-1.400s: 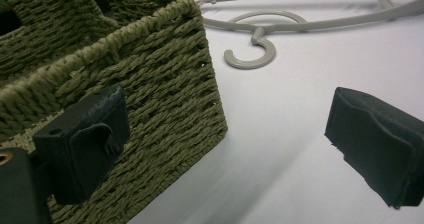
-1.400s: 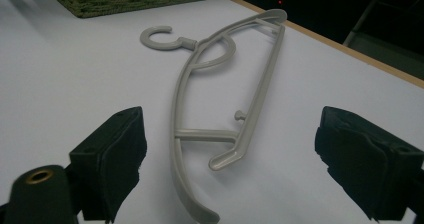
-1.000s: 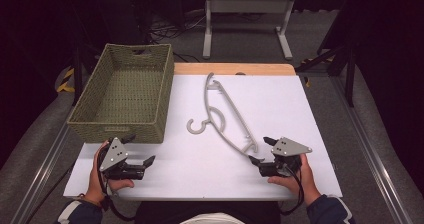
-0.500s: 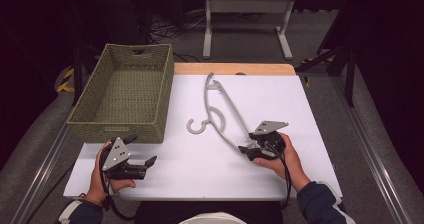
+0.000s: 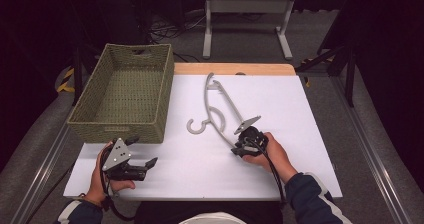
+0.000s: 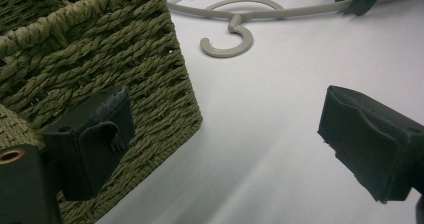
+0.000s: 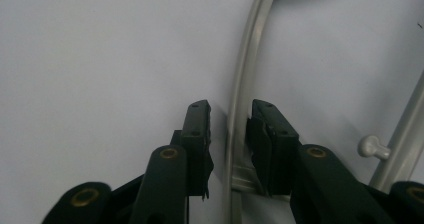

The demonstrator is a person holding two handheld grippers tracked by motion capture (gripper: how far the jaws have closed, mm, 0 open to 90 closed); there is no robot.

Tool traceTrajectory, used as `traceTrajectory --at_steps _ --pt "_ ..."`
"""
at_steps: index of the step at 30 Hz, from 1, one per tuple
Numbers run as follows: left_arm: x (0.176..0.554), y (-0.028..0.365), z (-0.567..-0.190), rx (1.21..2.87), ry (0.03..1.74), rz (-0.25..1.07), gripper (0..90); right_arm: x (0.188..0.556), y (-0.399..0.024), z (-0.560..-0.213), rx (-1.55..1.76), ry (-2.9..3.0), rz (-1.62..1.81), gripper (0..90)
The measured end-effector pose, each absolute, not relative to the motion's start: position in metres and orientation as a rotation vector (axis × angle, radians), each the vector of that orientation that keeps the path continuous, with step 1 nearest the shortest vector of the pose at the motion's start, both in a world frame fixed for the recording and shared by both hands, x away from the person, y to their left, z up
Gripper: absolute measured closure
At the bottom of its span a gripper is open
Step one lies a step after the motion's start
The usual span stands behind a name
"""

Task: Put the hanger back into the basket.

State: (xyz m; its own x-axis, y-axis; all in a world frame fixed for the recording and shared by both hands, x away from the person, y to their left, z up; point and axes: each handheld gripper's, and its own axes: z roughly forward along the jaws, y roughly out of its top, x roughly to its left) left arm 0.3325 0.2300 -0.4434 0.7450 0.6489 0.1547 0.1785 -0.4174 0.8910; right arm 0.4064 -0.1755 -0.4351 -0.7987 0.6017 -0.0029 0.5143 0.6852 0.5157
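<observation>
Left of the hanger, a wicker basket (well apart).

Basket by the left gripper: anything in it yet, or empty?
Empty. In the high view the woven basket shows only its bare floor, and the grey hanger lies flat on the white table, outside it.

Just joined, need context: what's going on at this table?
A person holds a gripper in each hand at a white table. The right gripper straddles one arm of a grey clothes hanger lying flat; its jaws have just been closing, with a small gap visible on the left side, so it's not gripped yet. The left gripper rests open near the woven basket, holding nothing.
</observation>
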Motion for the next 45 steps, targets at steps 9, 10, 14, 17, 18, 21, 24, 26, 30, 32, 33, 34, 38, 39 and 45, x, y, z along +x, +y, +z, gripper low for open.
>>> traceTrajectory --at_steps 9,10,14,17,18,21,24,26,30,32,33,34,38,39,45 --pt "0.332 0.227 -0.444 1.99 0.615 0.587 8.3 0.41 -0.172 -0.436 0.857 2.742 0.736 79.5" --pt "0.332 0.227 -0.444 1.99 0.615 0.587 8.4 0.41 -0.171 -0.436 0.858 2.743 0.735 79.8" --pt "0.332 0.223 -0.446 2.007 0.596 0.572 8.7 0.413 -0.175 -0.436 0.883 2.748 0.772 82.6" --pt "0.332 0.221 -0.447 2.019 0.585 0.562 8.7 0.413 -0.179 -0.438 0.891 2.736 0.811 83.3" --pt "0.332 0.22 -0.447 2.019 0.584 0.557 8.8 0.412 -0.179 -0.438 0.89 2.733 0.813 83.4" --pt "0.332 0.219 -0.447 2.024 0.575 0.552 9.2 0.411 -0.18 -0.439 0.903 2.712 0.837 83.5" --pt "0.332 0.218 -0.447 2.027 0.571 0.548 9.3 0.412 -0.182 -0.439 0.925 2.696 0.887 83.4" --pt "0.332 0.218 -0.447 2.027 0.57 0.544 9.4 0.413 -0.187 -0.44 0.962 2.685 0.946 83.4" --pt "0.334 0.216 -0.448 2.022 0.571 0.511 9.8 0.415 -0.197 -0.437 1.03 2.621 1.084 83.5" --pt "0.334 0.214 -0.448 2.031 0.564 0.509 10.5 0.416 -0.202 -0.435 1.042 2.581 1.149 83.5" --pt "0.334 0.213 -0.448 2.029 0.562 0.509 10.8 0.415 -0.204 -0.434 1.054 2.564 1.189 83.5" --pt "0.335 0.21 -0.448 2.027 0.555 0.501 11.2 0.415 -0.205 -0.433 1.054 2.548 1.216 83.5" --pt "0.335 0.201 -0.446 2.03 0.527 0.492 13.0 0.412 -0.209 -0.426 1.04 2.484 1.324 83.5" --pt "0.335 0.197 -0.445 2.025 0.522 0.489 13.2 0.41 -0.21 -0.423 1.025 2.462 1.349 83.5" --pt "0.34 0.18 -0.438 1.97 0.503 0.444 20.1 0.4 -0.213 -0.407 0.973 2.356 1.512 83.5"
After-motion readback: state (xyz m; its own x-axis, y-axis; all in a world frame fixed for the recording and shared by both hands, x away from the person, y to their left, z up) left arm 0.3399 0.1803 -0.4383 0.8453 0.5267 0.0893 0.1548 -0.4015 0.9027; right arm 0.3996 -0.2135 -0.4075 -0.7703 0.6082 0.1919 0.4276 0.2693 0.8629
